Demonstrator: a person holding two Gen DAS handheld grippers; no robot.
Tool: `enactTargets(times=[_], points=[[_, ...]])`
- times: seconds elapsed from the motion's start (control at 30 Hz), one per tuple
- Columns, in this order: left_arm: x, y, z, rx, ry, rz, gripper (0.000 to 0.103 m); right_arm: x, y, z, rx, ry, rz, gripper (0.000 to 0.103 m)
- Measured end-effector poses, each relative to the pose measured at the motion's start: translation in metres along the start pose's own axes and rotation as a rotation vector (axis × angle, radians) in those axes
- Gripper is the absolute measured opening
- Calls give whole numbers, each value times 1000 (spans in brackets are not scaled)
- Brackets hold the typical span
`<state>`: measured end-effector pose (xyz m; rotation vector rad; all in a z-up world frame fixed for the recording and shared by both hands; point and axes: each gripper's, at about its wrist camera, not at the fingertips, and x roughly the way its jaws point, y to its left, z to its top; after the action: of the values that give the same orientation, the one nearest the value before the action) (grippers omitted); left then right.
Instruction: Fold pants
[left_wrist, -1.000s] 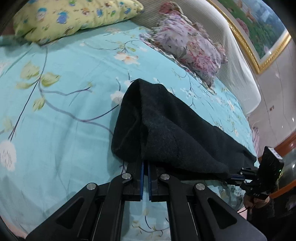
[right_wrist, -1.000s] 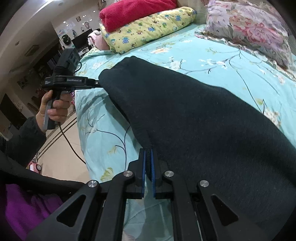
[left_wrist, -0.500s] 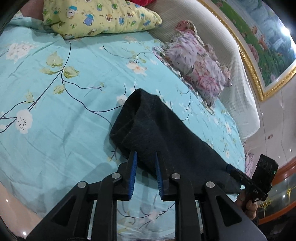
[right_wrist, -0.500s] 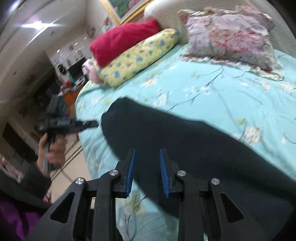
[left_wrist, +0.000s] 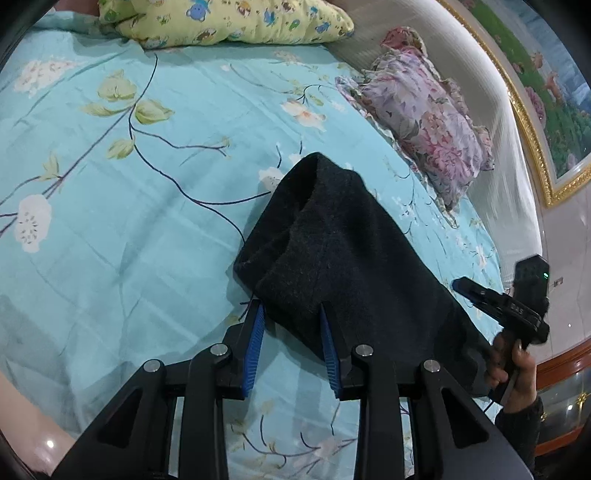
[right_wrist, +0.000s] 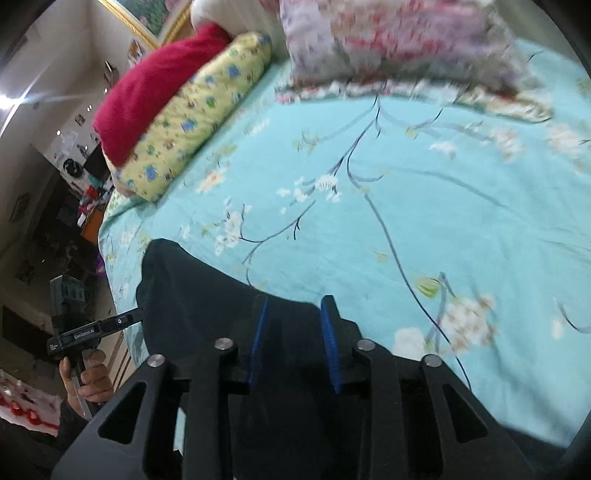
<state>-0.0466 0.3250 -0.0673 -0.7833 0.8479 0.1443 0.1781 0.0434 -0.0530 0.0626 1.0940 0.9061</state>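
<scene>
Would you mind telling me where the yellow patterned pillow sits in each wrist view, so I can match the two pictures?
Left wrist view: the yellow pillow lies along the top edge, left of centre, at the head of the bed.
Right wrist view: it lies upper left, slanted, with a red pillow behind it.
Shared landmark: the pink flowered pillow, upper right in the left view, top centre and blurred in the right view.

A home bedroom. A bed (left_wrist: 110, 229) with a turquoise floral sheet fills most of both views. At its head lie a yellow cartoon-print pillow (left_wrist: 236, 18), a pink and lilac flowered pillow (left_wrist: 424, 122) and a red cushion (right_wrist: 155, 85), against a pale padded headboard (left_wrist: 491, 147). A gold-framed landscape painting (left_wrist: 546, 92) hangs at upper right, and cluttered furniture (right_wrist: 74, 192) crowds the left edge of the right wrist view.
</scene>
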Motion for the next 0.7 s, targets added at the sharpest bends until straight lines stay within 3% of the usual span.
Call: enactTargets(times=[0.2, 0.3, 0.4, 0.5, 0.6, 0.7], points=[[10, 6, 3, -25, 0, -24, 33, 39, -3, 1, -60, 148, -7, 35], [20, 9, 13, -40, -15, -57, 33, 38, 2, -3, -84, 136, -22, 18], [22, 6, 19, -49, -41, -73, 26, 26, 13, -7, -123, 89, -50, 14], [3, -12, 17, 28, -92, -57, 21, 4, 28, -10, -157, -2, -68, 13], [-28, -29, 14, 71, -154, -69, 20, -21, 40, -9, -166, -117, -79, 12], [-46, -34, 13, 101, -190, -74, 20, -15, 45, -5, -180, -155, -132, 11]])
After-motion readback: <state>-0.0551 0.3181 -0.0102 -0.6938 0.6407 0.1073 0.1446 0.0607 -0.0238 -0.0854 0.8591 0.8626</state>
